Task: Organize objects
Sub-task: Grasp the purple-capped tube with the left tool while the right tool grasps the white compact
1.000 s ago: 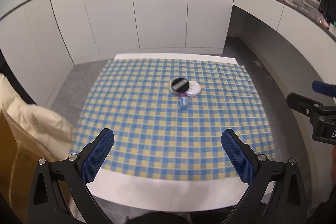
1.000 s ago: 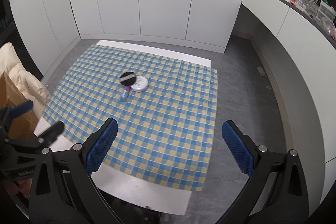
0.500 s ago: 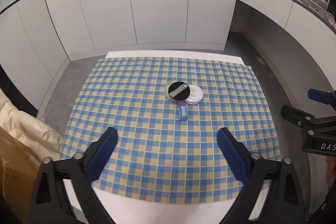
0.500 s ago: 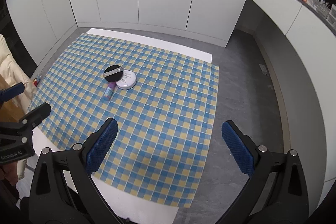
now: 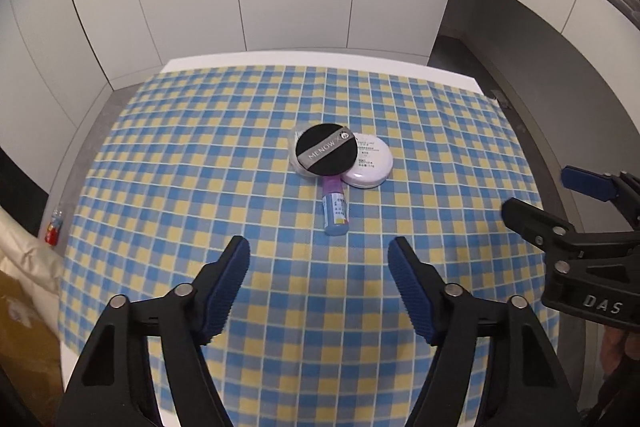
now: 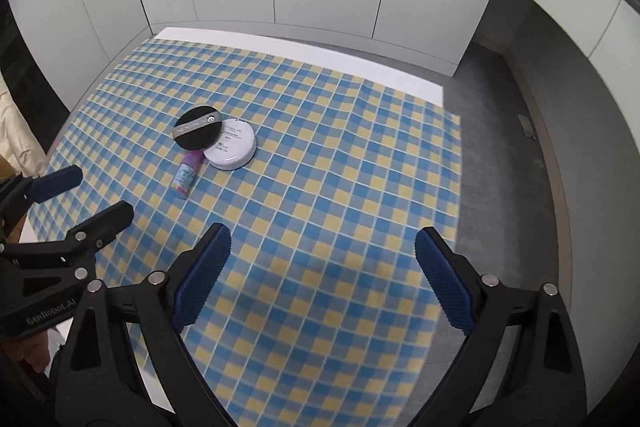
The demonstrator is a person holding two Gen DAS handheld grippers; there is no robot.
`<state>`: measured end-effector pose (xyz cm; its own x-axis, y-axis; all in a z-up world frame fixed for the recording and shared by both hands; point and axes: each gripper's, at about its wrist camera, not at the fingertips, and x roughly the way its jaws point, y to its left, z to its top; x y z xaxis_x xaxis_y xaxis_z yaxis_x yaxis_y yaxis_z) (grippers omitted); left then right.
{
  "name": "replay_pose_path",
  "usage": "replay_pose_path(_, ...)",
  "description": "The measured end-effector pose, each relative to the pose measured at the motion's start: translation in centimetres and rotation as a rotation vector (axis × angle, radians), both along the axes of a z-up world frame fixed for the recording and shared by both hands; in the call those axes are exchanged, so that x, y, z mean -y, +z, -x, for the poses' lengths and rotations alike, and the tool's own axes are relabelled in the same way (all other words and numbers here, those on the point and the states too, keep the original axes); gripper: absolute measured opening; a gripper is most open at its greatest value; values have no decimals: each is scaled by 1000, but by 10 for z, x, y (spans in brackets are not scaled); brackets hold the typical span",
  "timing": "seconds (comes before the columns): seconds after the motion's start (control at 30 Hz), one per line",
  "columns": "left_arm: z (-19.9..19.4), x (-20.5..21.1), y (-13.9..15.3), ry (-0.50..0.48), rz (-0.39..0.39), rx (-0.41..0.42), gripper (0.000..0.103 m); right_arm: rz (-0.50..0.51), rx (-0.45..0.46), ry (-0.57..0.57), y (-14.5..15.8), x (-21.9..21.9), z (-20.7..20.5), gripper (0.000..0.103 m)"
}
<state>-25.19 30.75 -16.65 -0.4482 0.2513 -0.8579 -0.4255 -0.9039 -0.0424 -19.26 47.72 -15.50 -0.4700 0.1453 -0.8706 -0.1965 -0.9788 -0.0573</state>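
Both claws lower, nearer black puff (image 5: 326, 149); left claw (image 5: 319, 251), right claw (image 6: 322, 241) closing, empty.

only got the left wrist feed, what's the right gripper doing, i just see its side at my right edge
Observer: The right gripper is empty; its jaws are closing over bare checked tablecloth, well short of the items.
Operator: how does the pile sit from its camera
Observer: Far to its left: the black puff overlaps the white compact, and the small bottle pokes out toward the camera.
Operator: anything past the cloth on that side
Observer: Yes, the cloth's right edge ends at grey floor, with a small dark object lying on it.
Operator: and my own gripper
Observer: The left gripper shows from the side, nothing between its jaws as they close.
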Motion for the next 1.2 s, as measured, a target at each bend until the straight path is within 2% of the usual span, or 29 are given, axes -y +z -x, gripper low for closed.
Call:
replay_pose_path(0.17, 11, -11, -23, -17, 12, 2, 56, 1, 1, 6, -23, 0, 18, 88)
replay_pose_path(0.33, 23, -20, -40, -19, 9, 7, 54, -1, 5, 10, -39, -2, 28, 87)
replay_pose_path(0.47, 31, -28, -53, -29, 6, 17, 48, 1, 16, 9, -51, -5, 36, 87)
replay_pose_path(0.6, 38, -31, -63, -24, -5, 27, 33, 3, 26, 11, -59, -2, 43, 87)
replay_pose_path(0.67, 40, -32, -64, -19, -11, 20, 29, 9, 30, 18, -62, 1, 46, 87)
replay_pose_path(0.73, 45, -32, -64, -24, -25, 33, 19, 6, 33, 31, -64, 4, 50, 87)
replay_pose_path(0.83, 50, -27, -63, -21, -44, 59, 18, 10, 34, 52, -67, 11, 58, 87)
replay_pose_path(1.2, 54, 15, -60, 23, 8, 63, 18, 46, 14, 116, -85, 49, 103, 87)
